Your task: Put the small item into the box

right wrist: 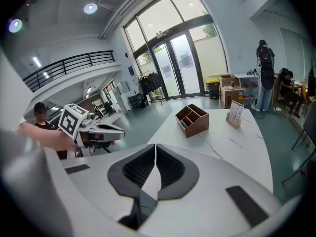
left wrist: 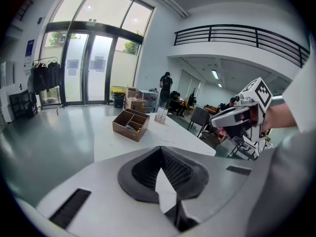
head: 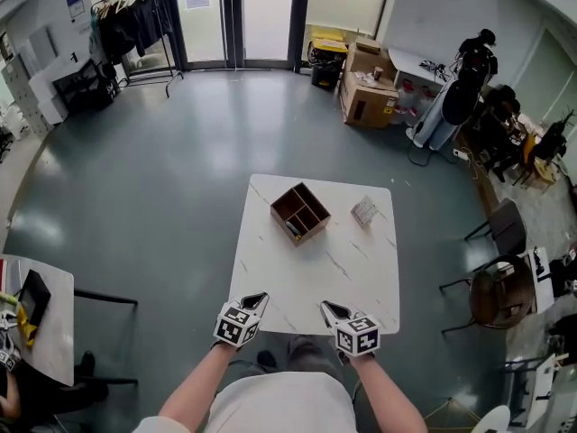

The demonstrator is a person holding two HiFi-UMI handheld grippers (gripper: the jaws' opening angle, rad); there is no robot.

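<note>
The person wears a light grey top [head: 284, 406]; the left hand-held gripper [head: 256, 299] and right hand-held gripper [head: 327, 308] bear black-and-white marker cubes [head: 236, 325].

Cam layout: one high and looking down, two low at the near edge of the table.

Head cam sits high and faces steeply down and forward. The whole white table [head: 315, 273] is small in mid-frame, with the glass doors [head: 233, 12] at the top. The cam on the left gripper [head: 256, 300] sits right behind its jaws, low, and looks across the tabletop, toed in to the right. The cam on the right gripper [head: 330, 310] does the same, toed in to the left. All three views share the tabletop, the brown box [head: 300, 213] and the doors. Each gripper cam also catches the other gripper at its side edge.
</note>
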